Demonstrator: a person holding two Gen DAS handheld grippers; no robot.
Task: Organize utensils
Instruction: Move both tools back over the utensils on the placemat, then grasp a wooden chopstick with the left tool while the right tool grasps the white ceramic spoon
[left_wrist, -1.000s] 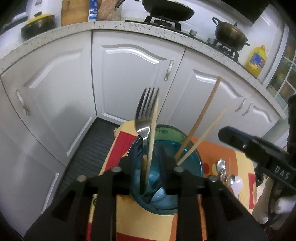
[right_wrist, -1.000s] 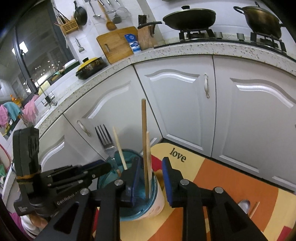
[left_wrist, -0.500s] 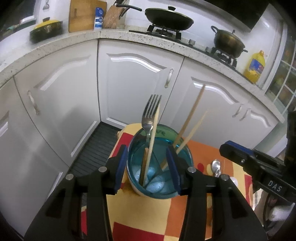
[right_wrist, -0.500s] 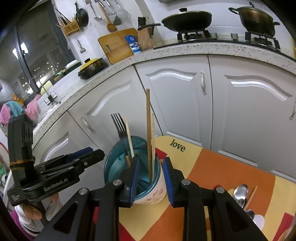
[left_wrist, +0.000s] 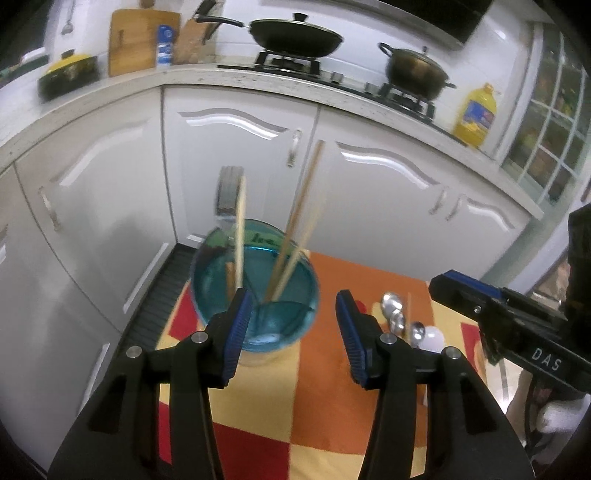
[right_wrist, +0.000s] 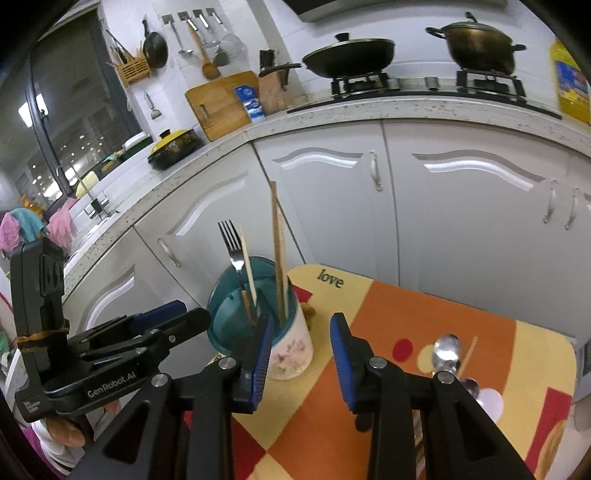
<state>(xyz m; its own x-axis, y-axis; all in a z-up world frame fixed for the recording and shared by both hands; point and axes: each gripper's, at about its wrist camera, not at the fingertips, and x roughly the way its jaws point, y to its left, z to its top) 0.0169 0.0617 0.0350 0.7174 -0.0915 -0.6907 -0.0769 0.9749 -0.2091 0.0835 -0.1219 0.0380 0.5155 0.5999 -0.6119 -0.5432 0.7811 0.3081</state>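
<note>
A utensil holder (left_wrist: 255, 295) with a teal rim and a white floral body (right_wrist: 291, 350) stands on the colourful tablecloth (left_wrist: 325, 398). It holds a fork (right_wrist: 231, 240) and several wooden chopsticks (right_wrist: 276, 236). My left gripper (left_wrist: 293, 332) is open and empty, just right of the holder and near it. My right gripper (right_wrist: 299, 358) is open and empty, just right of the holder. Metal spoons (left_wrist: 391, 306) and a loose chopstick (right_wrist: 467, 350) lie on the cloth to the right, with a white spoon (left_wrist: 434, 338).
White kitchen cabinets (right_wrist: 332, 206) stand close behind the table. The counter above carries a wok (left_wrist: 295, 35), a pot (left_wrist: 415, 70), a yellow oil bottle (left_wrist: 474, 114) and a cutting board (right_wrist: 221, 103). The table's far edge lies behind the holder.
Both grippers have pulled back and shifted right from the holder, and their jaws have opened wider. The right gripper has let go of the long chopstick, which now stands in the holder.
</note>
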